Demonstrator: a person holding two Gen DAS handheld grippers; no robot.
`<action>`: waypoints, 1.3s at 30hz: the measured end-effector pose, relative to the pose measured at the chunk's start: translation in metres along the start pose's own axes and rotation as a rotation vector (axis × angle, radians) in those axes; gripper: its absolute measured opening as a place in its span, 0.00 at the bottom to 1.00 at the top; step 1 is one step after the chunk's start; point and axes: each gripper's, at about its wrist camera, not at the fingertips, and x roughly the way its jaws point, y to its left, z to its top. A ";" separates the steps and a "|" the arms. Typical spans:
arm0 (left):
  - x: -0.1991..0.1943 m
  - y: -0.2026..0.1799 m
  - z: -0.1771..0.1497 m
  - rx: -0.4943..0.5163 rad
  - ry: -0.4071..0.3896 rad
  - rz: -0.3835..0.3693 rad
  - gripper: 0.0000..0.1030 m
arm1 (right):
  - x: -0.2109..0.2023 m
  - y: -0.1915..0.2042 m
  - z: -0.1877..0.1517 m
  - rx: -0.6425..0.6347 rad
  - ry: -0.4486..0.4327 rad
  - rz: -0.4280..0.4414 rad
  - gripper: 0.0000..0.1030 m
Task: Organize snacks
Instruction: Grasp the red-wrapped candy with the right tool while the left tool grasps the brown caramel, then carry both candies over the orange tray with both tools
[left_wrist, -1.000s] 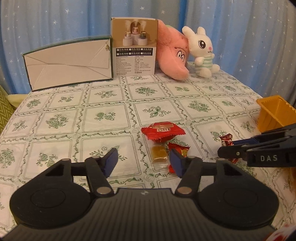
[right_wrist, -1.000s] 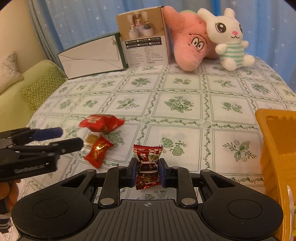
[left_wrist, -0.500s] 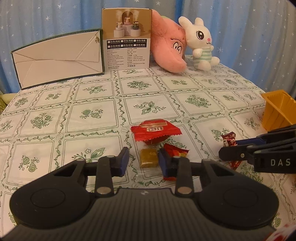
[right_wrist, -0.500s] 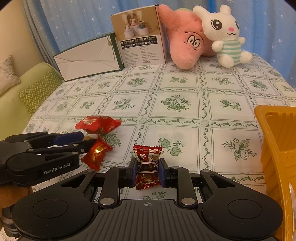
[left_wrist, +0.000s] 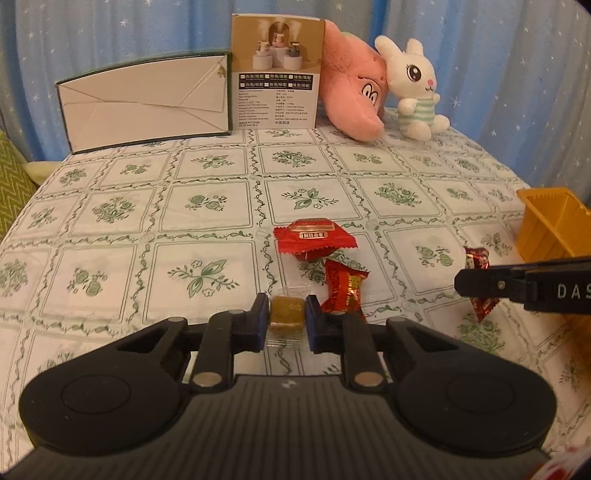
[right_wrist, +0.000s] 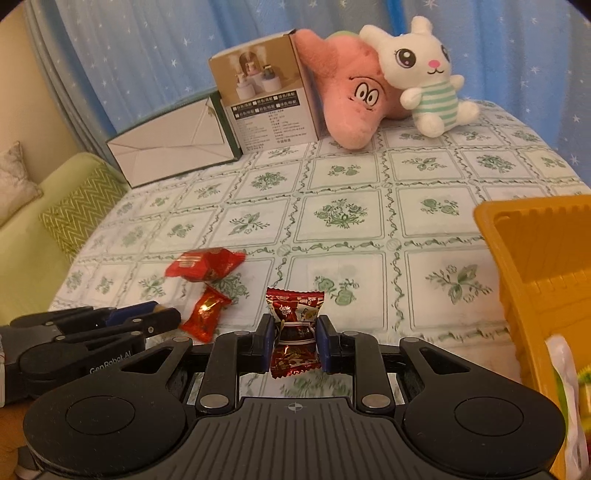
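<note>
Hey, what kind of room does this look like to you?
Probably a home living room: a table under a floral tablecloth, a green sofa with cushions beside it, star-print blue curtains behind, and plush toys at the table's far edge.

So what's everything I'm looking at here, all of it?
brown cube snack: one, clear wrap, between left claw's pads
dark red candy: one, in right claw
flat red packet: one, mid-table
small red candy: one, just in front of that packet
yellow bin: one, right edge
product box: one, tan, far side
white folded box: one, beside it
pink plush: one, far side
white bunny: one, leaning on it
tablecloth: green floral
left claw: black, shut
right claw: black, shut
</note>
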 end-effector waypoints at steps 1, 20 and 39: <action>-0.005 -0.001 -0.001 -0.009 -0.002 0.001 0.18 | -0.004 0.001 -0.002 0.005 0.000 0.003 0.24; -0.133 -0.061 -0.051 -0.038 -0.083 -0.029 0.18 | -0.130 0.027 -0.085 -0.004 -0.091 -0.057 0.24; -0.212 -0.116 -0.089 -0.070 -0.094 -0.087 0.18 | -0.229 0.019 -0.135 0.063 -0.156 -0.142 0.24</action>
